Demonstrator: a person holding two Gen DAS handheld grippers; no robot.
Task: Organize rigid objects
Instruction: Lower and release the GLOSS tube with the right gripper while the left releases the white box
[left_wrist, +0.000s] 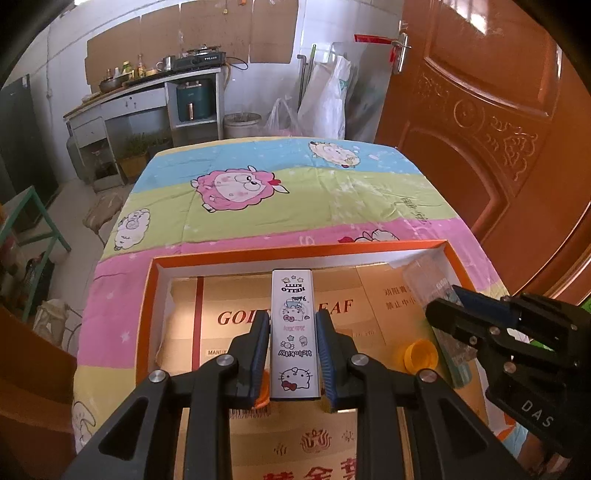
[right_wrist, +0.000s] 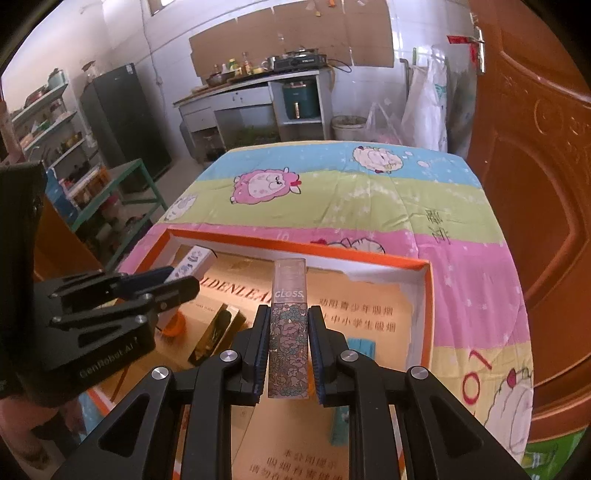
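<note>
The left gripper (left_wrist: 292, 339) was clamped on a slim white Hello Kitty printed box (left_wrist: 294, 334), which stuck out ahead of its fingers over the orange-rimmed cardboard tray (left_wrist: 295, 252). The right gripper (right_wrist: 288, 345) was clamped on a clear floral-patterned gloss box (right_wrist: 288, 325) above the same tray. Both boxes looked light, stiff and slick-sided, probably crushable, so a moderate squeeze across the long flat sides near mid-length seemed best.

White Hello Kitty box (left_wrist: 294, 334) held lengthwise over orange-rimmed tray (left_wrist: 295, 252). Clear floral GLOSS box (right_wrist: 289, 332) likewise, right. Yellow cap (left_wrist: 420, 355) on tray floor.
</note>
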